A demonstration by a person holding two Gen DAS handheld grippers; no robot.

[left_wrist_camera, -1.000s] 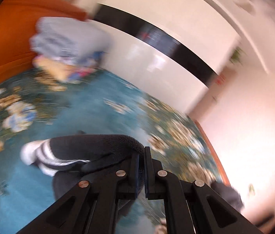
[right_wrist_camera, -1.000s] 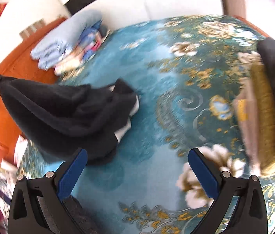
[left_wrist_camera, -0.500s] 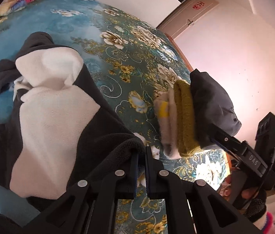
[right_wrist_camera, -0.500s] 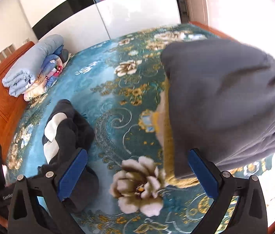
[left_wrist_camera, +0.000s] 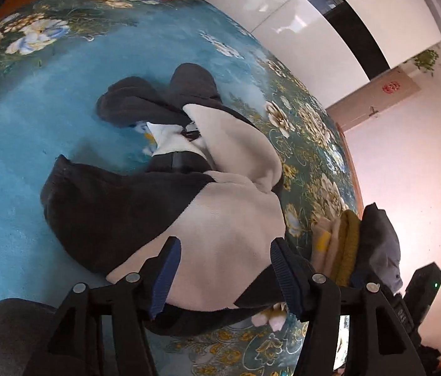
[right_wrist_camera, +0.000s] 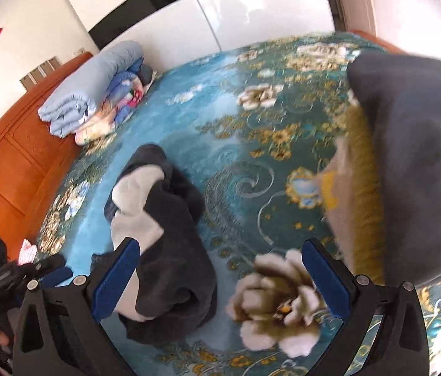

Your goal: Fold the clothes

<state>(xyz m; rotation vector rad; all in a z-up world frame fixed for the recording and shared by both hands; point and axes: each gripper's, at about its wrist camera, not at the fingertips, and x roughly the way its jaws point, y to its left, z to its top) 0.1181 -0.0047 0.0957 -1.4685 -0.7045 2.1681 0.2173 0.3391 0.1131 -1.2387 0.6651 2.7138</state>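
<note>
A crumpled black-and-white fleece garment [left_wrist_camera: 170,206] lies mid-frame on the teal floral bedspread [left_wrist_camera: 26,144]. The left gripper [left_wrist_camera: 225,269] and right gripper [right_wrist_camera: 220,275] hover with jaws apart, holding nothing. Pinching only one bunched layer could drag it toward the folded stack [right_wrist_camera: 402,169] at right.

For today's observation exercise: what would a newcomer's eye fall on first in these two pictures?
First, the crumpled black and white fleece garment lying on the teal floral bedspread, right before the open left tool. Next, the stack of folded clothes, grey on top, beside the open right tool. Rolled quilts rest against the orange headboard.
</note>
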